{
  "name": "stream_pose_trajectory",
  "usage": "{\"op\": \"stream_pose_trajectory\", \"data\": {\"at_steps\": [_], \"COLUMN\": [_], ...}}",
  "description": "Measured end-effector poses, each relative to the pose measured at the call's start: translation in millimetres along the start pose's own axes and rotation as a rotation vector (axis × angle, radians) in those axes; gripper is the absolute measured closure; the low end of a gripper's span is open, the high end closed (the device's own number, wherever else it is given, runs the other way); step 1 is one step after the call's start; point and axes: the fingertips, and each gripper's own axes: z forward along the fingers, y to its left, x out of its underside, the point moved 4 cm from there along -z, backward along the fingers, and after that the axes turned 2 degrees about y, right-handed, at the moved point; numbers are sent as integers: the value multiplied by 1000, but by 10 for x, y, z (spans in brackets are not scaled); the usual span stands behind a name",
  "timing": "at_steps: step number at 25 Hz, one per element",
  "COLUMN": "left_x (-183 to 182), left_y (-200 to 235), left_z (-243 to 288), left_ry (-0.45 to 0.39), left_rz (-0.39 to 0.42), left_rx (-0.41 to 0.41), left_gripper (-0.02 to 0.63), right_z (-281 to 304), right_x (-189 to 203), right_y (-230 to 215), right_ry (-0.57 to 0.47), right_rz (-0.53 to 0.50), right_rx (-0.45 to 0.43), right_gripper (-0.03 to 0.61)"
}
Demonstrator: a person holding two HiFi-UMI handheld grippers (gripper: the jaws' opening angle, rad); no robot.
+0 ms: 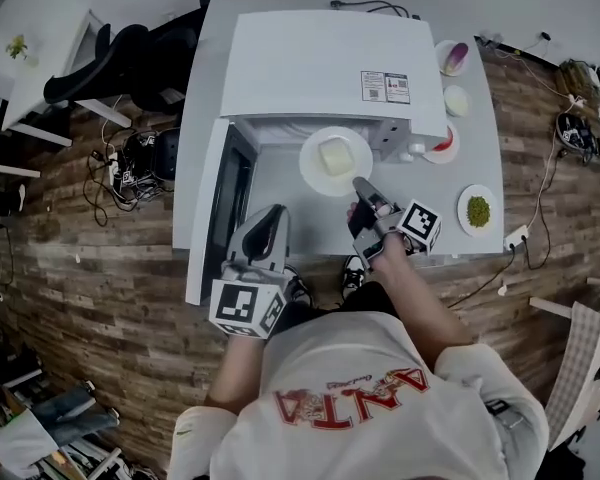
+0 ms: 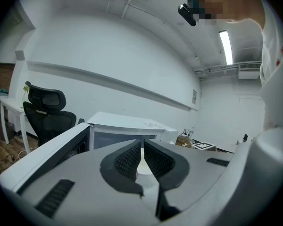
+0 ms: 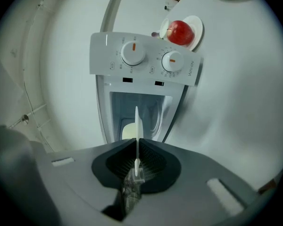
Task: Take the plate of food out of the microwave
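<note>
One plate of food [image 1: 335, 160] shows centre of my head view, before the open microwave [image 1: 310, 68], rim clamped by my right hand-held gripper [image 1: 365, 190]. Left gripper view: left hand-held gripper [image 2: 142, 144] closed, empty. Right gripper view: rim pinched edge-on.

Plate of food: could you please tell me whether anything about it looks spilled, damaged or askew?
Nothing stands out. The plate looks whole, pinched at its rim by the right tongs before the open microwave; the pale food block sits centred, nothing spilled.
</note>
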Motion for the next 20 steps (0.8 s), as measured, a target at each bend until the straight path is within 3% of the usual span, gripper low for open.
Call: {"op": "stream_pose_trajectory", "data": {"at_steps": [11, 20], "left_x": [26, 128], "left_y": [-467, -946], "left_z": [267, 567], "left_ry": [33, 80], "left_rz": [43, 82], "left_rx": [152, 297], "left_gripper": [588, 588], "right_z": [-795, -1559], "right_x": [51, -192], "right_y": [-293, -755], "right_ry": [-48, -207], "right_rz": [26, 69], "right_rx": [-15, 26], "right_gripper": [554, 551]}}
